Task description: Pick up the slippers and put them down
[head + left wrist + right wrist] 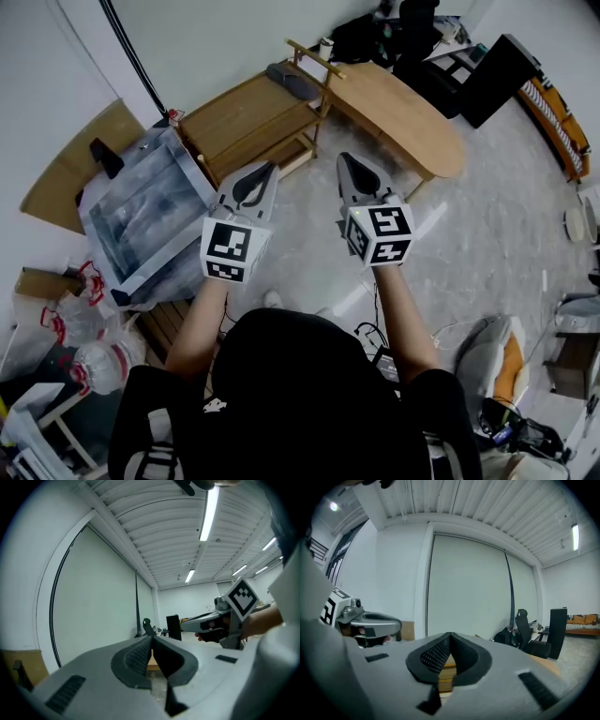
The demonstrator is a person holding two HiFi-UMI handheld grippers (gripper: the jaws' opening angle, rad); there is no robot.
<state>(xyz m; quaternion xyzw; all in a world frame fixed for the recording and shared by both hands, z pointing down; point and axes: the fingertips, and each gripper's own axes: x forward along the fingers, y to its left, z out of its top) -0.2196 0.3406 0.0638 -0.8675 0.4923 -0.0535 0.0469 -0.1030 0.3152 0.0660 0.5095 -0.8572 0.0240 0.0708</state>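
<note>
Both left gripper (272,168) and right gripper (344,157) show jaws pressed together, empty.

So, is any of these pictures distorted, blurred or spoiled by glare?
Head view: sharp, evenly lit, room edges curved by the wide lens. Left gripper view: strong fisheye, black corners, ceiling light strip blown out white, left tool slightly soft up close. Right gripper view: same fisheye, right tool likewise soft.
</note>
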